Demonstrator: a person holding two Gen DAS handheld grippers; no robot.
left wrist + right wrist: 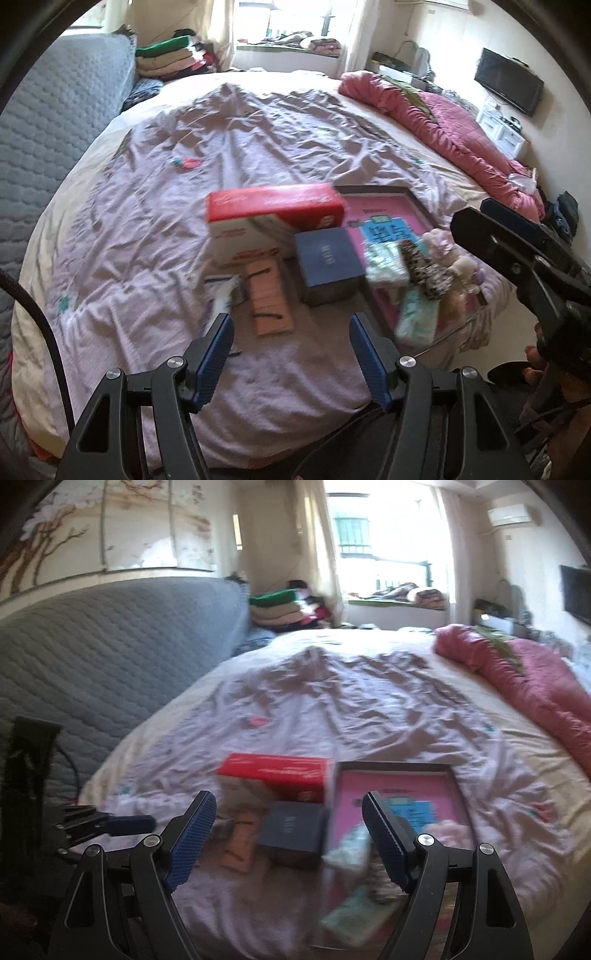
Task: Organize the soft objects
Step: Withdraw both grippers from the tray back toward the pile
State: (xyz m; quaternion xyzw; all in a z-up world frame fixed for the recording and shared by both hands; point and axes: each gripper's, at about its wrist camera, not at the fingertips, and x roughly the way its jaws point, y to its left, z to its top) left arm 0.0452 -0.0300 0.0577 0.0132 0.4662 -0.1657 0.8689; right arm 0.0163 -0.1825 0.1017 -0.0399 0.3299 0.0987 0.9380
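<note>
On the lilac bedsheet point(184, 192) lies a pink tray with a dark frame point(386, 212) point(397, 794). On it are two pale green tissue packs point(386, 264) point(417, 319), a leopard-print soft item point(428, 275) and pale plush toys point(448, 253). Left of the tray are a red and white box point(273, 218) point(275, 779), a dark blue box point(330, 266) point(291, 830) and an orange packet point(269, 299). My left gripper point(288, 328) hovers open over the sheet in front of the boxes, holding nothing. My right gripper point(288, 812) is open too, above the blue box and the tray's left edge.
A grey quilted mattress point(55, 122) stands along the left side of the bed. A rolled pink quilt point(443, 122) lies at the right edge. Folded clothes point(170, 55) are piled at the far corner. A television point(509, 85) hangs on the right wall.
</note>
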